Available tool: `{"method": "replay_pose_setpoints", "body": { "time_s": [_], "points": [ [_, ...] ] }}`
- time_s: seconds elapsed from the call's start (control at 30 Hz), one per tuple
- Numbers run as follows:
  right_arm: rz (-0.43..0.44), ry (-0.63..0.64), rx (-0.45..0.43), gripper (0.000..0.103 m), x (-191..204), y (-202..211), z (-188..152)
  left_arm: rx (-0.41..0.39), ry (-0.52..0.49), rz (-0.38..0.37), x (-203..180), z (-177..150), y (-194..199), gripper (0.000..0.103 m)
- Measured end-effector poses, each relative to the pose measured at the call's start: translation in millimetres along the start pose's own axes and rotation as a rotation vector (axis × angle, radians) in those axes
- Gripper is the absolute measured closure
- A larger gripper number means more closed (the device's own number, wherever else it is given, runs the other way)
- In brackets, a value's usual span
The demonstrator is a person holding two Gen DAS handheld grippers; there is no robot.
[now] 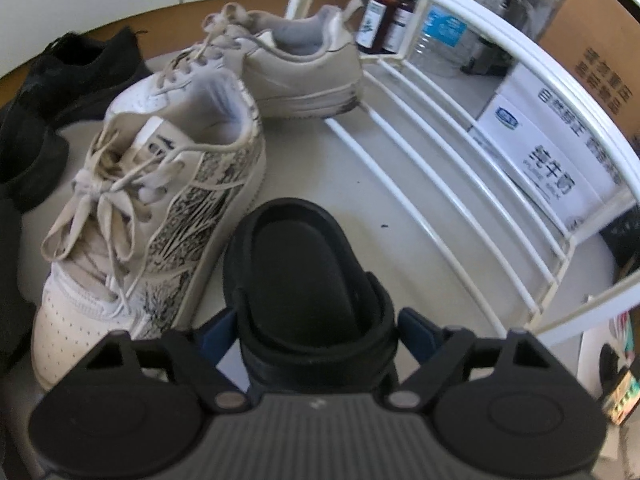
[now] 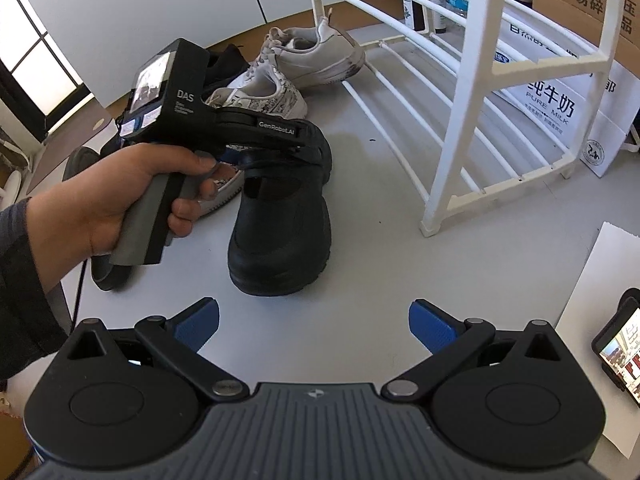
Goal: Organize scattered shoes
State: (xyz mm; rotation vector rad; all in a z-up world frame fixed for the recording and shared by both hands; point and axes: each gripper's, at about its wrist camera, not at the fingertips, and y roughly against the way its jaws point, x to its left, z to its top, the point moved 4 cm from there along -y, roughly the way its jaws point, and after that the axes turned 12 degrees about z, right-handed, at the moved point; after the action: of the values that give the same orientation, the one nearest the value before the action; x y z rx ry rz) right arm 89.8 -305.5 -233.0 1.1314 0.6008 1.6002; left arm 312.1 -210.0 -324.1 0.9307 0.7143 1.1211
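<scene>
A black clog [image 1: 304, 264] stands on the grey floor, heel end away from me, with my left gripper [image 1: 318, 334] astride its middle. Both blue pads lie against its sides. In the right wrist view a hand holds that left gripper [image 2: 272, 152] over the same clog [image 2: 280, 232]. My right gripper [image 2: 316, 326] hovers open just short of the clog's toe, with nothing between its fingers. A white patterned sneaker [image 1: 152, 216] lies just left of the clog, a beige sneaker [image 1: 296, 68] behind it, and a black sneaker [image 1: 80, 72] at the far left.
A white wire shoe rack [image 1: 440, 184] stands to the right, with its lowest bars bare. Behind it are bottles [image 1: 384, 24], a milk carton box [image 1: 552, 156] and a cardboard box. Another black clog [image 2: 104, 276] lies under the hand. A phone [image 2: 618, 352] on paper is at the right.
</scene>
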Motion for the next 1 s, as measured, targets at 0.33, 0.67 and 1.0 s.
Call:
{"method": "replay_pose_setpoints", "body": {
  "time_s": [0.33, 0.67, 1.0],
  "points": [
    [-0.004, 0.003, 0.008, 0.000, 5, -4, -6, 0.004, -0.125, -0.082, -14, -23, 13, 0.017],
    [-0.044, -0.022, 0.032, 0.000, -5, -7, -20, 0.025, -0.233, -0.150, -28, -50, 27, 0.017],
    [-0.057, -0.043, 0.039, 0.000, -14, -9, -26, 0.052, -0.251, -0.185, -46, -65, 39, 0.017]
  ]
}}
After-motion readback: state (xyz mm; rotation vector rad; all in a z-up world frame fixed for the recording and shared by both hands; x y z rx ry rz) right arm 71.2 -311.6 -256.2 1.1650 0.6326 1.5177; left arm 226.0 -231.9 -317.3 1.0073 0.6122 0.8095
